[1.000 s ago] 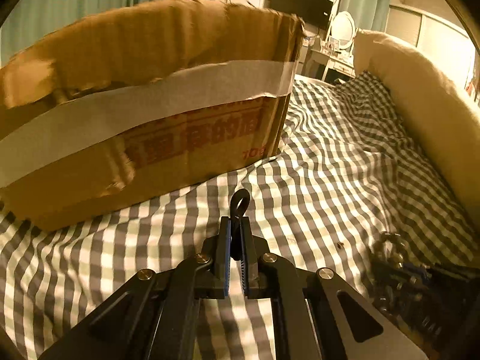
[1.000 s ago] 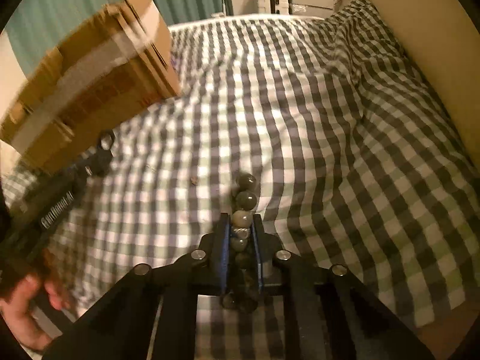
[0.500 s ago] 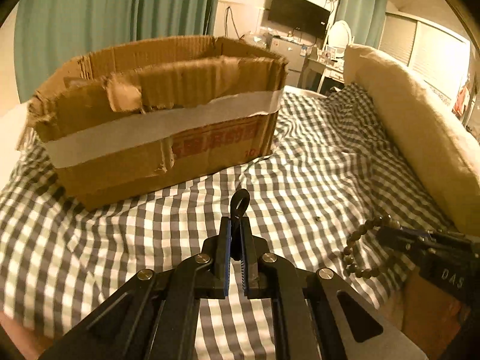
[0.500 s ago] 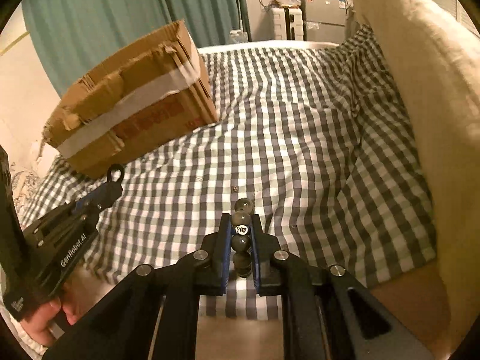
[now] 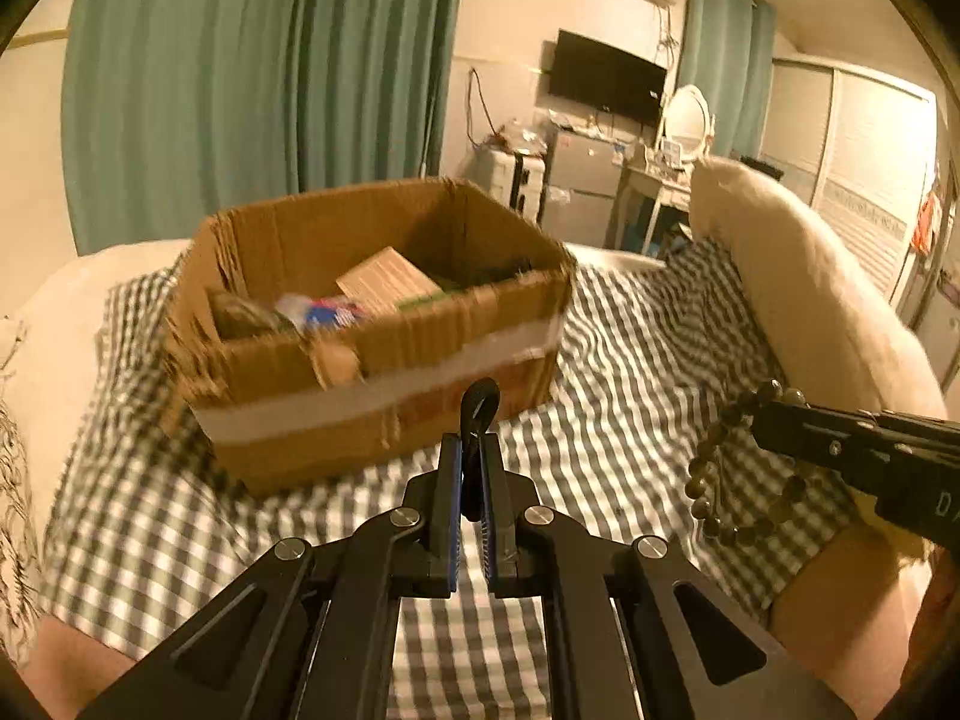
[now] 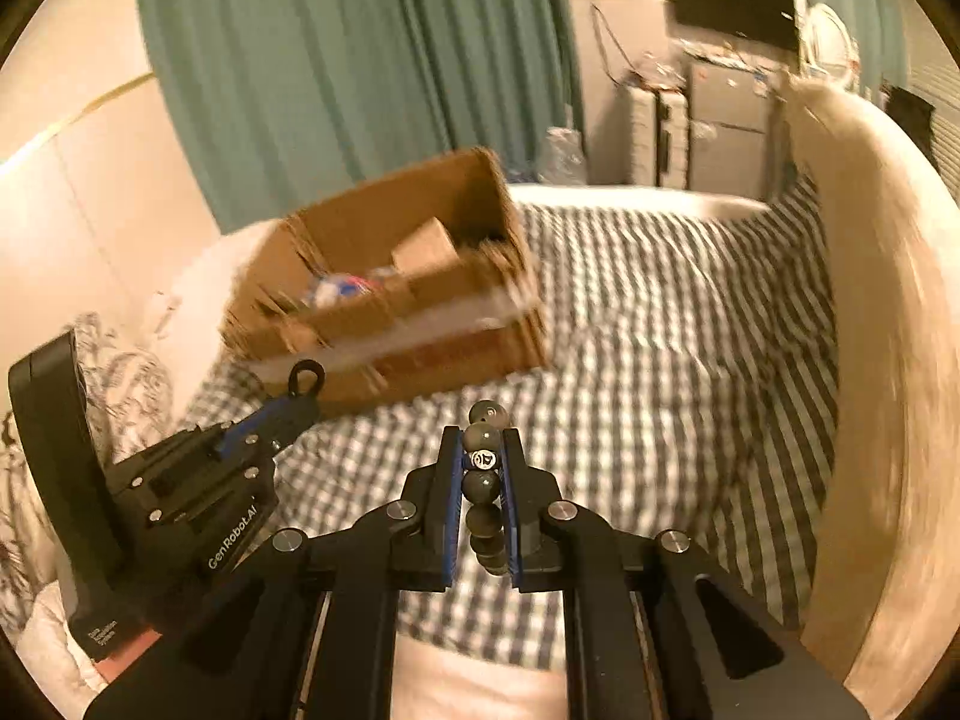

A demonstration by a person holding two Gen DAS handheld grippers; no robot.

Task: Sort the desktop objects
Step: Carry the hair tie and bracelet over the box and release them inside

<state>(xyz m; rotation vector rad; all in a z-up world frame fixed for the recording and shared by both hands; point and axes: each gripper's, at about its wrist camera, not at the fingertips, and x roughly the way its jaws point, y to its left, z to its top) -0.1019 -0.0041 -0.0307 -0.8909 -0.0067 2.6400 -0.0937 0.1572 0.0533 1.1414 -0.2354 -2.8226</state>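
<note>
Claws both up over the bed [image 5: 630,372] right now, and I've got something in each. My left claw [image 5: 471,450] is pinched tight on a small black loop [image 5: 480,405]; only its ring pokes out past the tips, and I can't tell what the rest of it is. From the right camera I see that same loop [image 6: 306,376] sticking out of the left claw [image 6: 294,405], low on the left.

My right claw [image 6: 483,450] is clamped on a bead bracelet [image 6: 483,480]. Dark round beads run in a line between the pads, one bead carrying a pale mark, one more sitting just past the tips. In the left view the bracelet [image 5: 729,468] hangs as a loop from the right claw [image 5: 762,414], clear of the checked cover.

Ahead of both claws sits the box [image 5: 372,324], open-topped cardboard with a pale tape band across its front, resting on the bed. Inside I make out a tan card and something blue and white, blurred. A cream bolster [image 5: 798,294] runs along the right side.
</note>
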